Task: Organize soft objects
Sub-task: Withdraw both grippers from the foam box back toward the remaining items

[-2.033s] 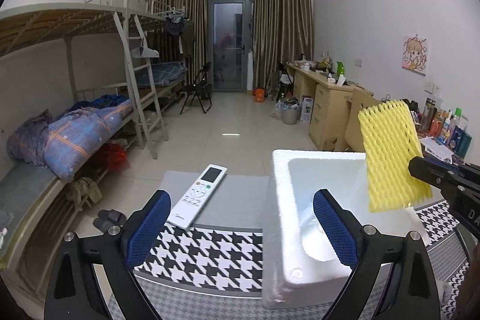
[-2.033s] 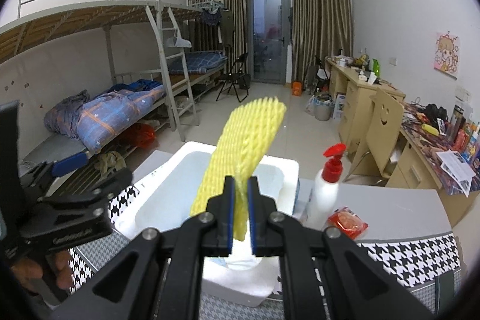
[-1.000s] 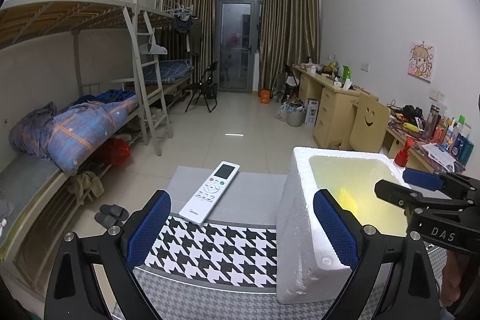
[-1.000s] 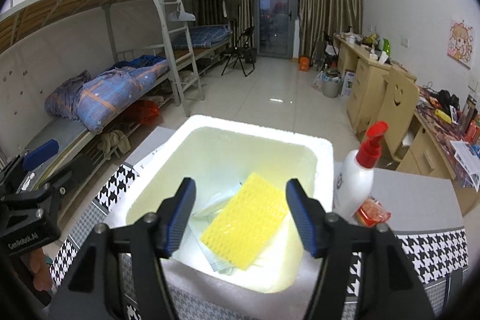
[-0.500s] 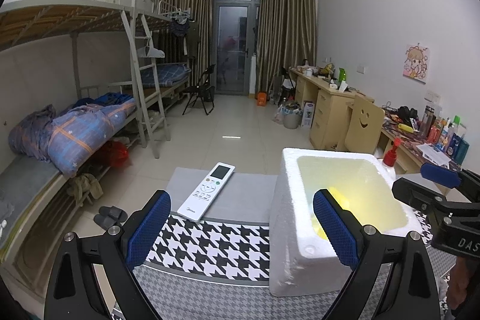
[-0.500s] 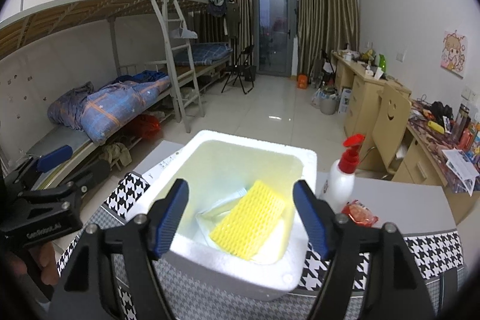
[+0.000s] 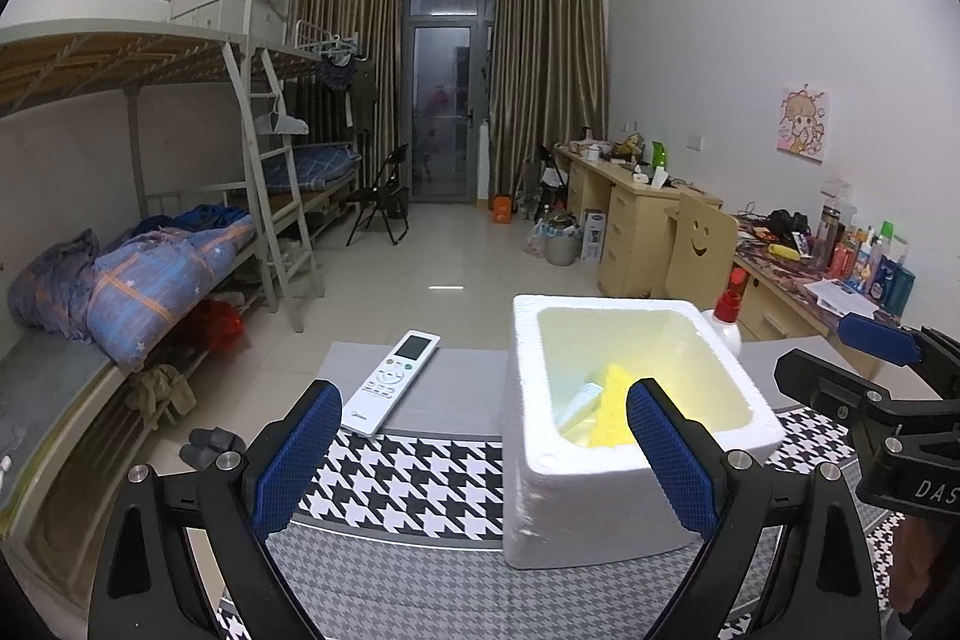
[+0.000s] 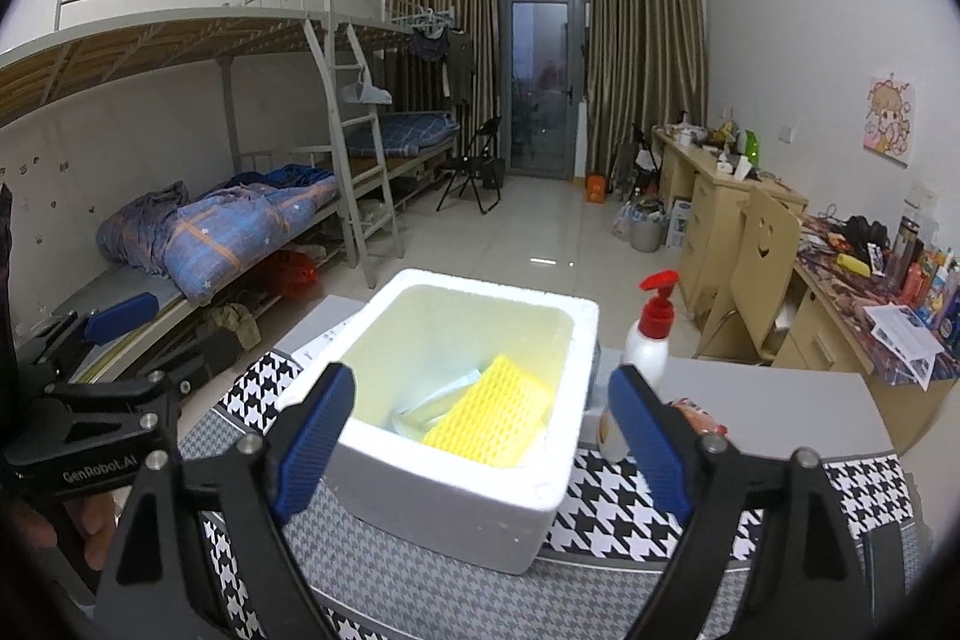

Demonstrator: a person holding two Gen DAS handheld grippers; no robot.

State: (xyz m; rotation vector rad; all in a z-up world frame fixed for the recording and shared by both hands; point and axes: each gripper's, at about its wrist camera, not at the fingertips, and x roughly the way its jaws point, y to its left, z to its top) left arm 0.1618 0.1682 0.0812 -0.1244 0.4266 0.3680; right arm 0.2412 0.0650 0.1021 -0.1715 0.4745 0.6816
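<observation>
A yellow foam net sleeve (image 8: pixel 489 421) lies flat inside the white foam box (image 8: pixel 576 334), on top of some pale packaging; in the left wrist view the yellow sleeve (image 7: pixel 609 409) shows low in the same foam box (image 7: pixel 522 340). My right gripper (image 8: pixel 480 442) hangs just in front of the box, its jaws still opening, nothing gripped between them. My left gripper (image 7: pixel 483 451) stands open and bare over the houndstooth cloth, left of the box. Each gripper shows at the edge of the other's view.
A white remote control (image 7: pixel 393 379) lies on the grey table part left of the box. A white pump bottle with a red top (image 8: pixel 645 340) and a red packet (image 8: pixel 699 415) stand right of the box. Beyond the table: bunk beds, desks, a chair.
The right gripper let go of the yellow sleeve into the box, spread its jaws wider and drew back and up. The left gripper also drew back, so the box looks smaller.
</observation>
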